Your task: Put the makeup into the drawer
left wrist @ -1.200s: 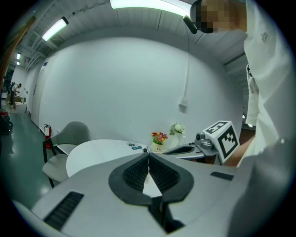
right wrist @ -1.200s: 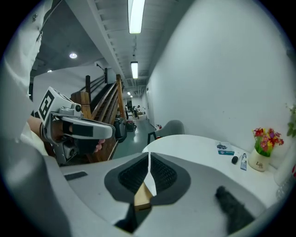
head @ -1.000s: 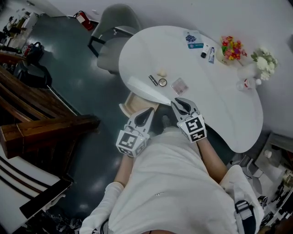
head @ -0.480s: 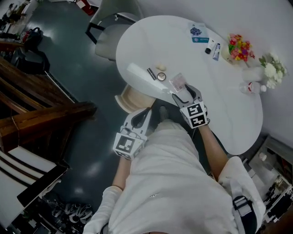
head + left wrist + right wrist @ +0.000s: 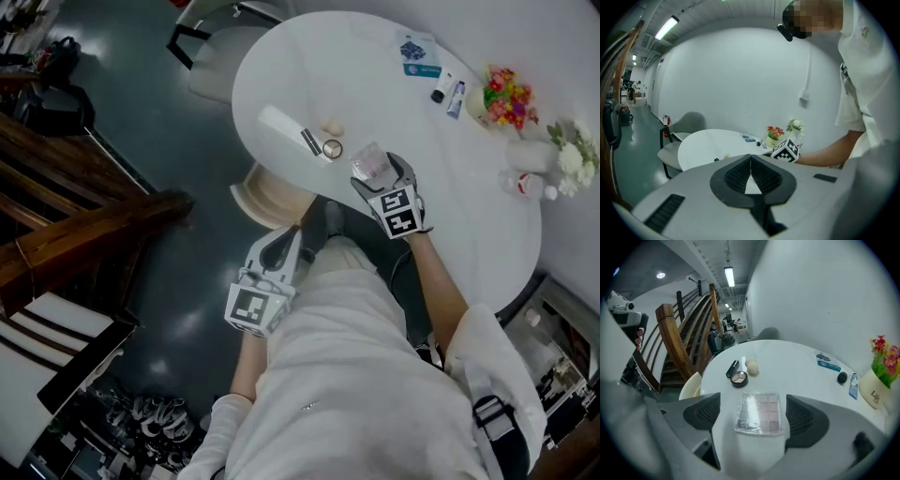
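Starting at the left of the head view, your left gripper (image 5: 286, 246) hangs off the table (image 5: 469, 216), its jaws clenched together on nothing. At its twelve o'clock a pale drawer (image 5: 267, 199) juts out from under the table's rim; you cannot tell what lies inside. On the tabletop, at ten o'clock from the palette (image 5: 759, 411), a black lipstick tube (image 5: 311, 142), a round compact (image 5: 332, 148) and a beige sponge (image 5: 332, 128) sit close together. That palette is a flat rectangle under a clear glossy lid, with a grid of pink and mauve pans. It lies flat on the table between the jaws of your right gripper (image 5: 379, 176), which are opening and stand clear of both its long edges. At two o'clock, well apart, a pale pot (image 5: 874, 390) holds red and yellow flowers (image 5: 511, 98).
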`<move>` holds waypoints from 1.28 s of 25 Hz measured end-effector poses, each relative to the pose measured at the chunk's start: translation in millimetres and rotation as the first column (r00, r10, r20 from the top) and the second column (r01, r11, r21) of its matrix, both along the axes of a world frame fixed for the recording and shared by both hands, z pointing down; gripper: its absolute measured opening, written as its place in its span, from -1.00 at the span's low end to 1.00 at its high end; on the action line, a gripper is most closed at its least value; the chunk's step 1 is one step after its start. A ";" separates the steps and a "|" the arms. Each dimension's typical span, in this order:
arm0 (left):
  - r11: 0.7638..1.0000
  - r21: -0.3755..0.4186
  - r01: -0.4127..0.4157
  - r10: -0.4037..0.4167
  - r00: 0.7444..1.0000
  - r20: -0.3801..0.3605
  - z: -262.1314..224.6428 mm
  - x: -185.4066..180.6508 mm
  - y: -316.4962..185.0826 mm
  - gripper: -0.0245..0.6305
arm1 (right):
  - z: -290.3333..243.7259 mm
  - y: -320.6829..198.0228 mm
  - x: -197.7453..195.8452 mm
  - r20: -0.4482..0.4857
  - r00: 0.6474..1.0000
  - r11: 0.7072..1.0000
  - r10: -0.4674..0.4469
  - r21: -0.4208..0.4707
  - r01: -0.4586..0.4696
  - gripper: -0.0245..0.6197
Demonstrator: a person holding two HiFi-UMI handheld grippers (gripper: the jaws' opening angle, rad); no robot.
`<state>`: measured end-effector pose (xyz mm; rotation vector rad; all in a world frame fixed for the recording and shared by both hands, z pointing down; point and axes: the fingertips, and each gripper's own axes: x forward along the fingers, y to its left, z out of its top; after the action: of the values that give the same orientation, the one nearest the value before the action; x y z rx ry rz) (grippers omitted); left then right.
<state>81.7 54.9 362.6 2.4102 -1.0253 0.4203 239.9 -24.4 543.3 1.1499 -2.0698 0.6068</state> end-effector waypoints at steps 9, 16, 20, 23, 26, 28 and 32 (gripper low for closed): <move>1.000 -0.014 0.007 -0.007 1.000 -0.016 5.0 1.6 -4.2 -0.89 | 41.3 -14.6 4.0 -0.038 0.999 0.996 0.013 -0.088 -0.016 0.33; 0.999 -0.012 0.033 -0.033 0.999 -0.028 4.4 -4.2 -3.8 -0.89 | 53.0 -13.4 8.3 -0.070 0.997 0.992 0.020 -0.123 -0.029 0.33; 0.999 -0.011 0.041 -0.041 0.999 -0.024 4.6 -8.6 -1.3 -0.89 | 54.1 -11.9 6.0 -0.096 0.995 0.992 0.000 -0.123 -0.012 0.32; 0.999 -0.011 0.045 -0.046 0.999 -0.026 4.4 -10.4 0.8 -0.89 | 53.6 -11.2 5.4 -0.095 0.995 0.993 0.000 -0.119 -0.011 0.32; 0.999 -0.004 0.047 -0.047 0.998 -0.028 3.6 -12.1 2.8 -0.89 | 55.4 -9.1 5.4 -0.098 0.995 0.993 0.008 -0.117 -0.019 0.32; 0.999 0.000 0.050 -0.050 0.998 -0.028 3.0 -13.4 3.6 -0.89 | 56.5 -7.0 5.6 -0.108 0.994 0.991 0.016 -0.131 -0.030 0.32; 0.998 -0.001 0.061 -0.061 0.998 -0.030 1.8 -16.5 5.8 -0.89 | 52.2 -4.7 1.6 -0.111 0.994 0.990 0.013 -0.141 -0.029 0.32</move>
<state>65.2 60.7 364.4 2.3710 -1.0828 0.3613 241.5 -29.1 595.5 1.0996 -1.8919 0.6743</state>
